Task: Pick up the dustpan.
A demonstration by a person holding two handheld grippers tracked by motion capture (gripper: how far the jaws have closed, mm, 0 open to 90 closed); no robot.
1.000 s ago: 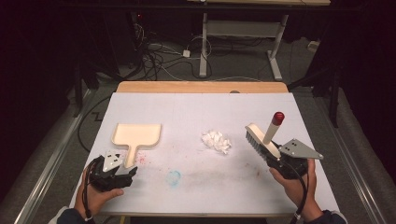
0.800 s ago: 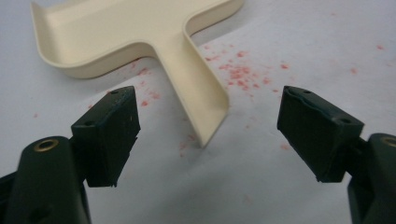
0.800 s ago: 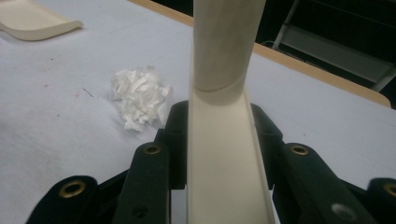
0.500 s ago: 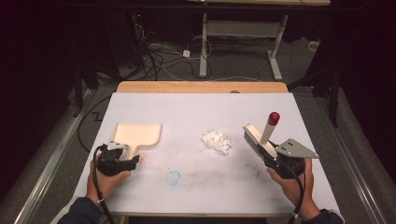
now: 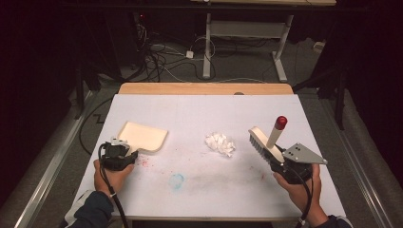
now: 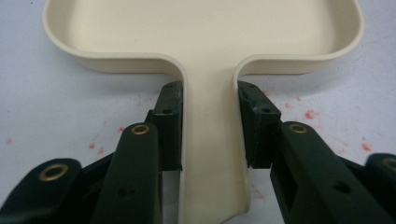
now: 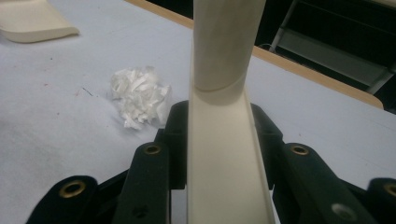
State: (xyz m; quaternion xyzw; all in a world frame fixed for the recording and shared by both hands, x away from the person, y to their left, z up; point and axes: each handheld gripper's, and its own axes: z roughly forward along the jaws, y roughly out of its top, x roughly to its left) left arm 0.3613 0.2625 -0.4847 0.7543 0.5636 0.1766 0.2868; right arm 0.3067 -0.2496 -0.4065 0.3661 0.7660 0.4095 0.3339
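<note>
Gripping low: left gripper (image 6: 210,135) on dustpan (image 6: 205,42) handle, jaws just closed

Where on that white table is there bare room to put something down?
The far strip of the table, behind the dustpan and brush, lies bare, as does the near edge between the two hands, past a blue smudge. The middle is busier: shredded paper sits between dustpan and brush.

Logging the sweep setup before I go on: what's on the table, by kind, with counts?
Dustpan: 1
Brush: 1
Paper wad: 1
Total: 3
</note>
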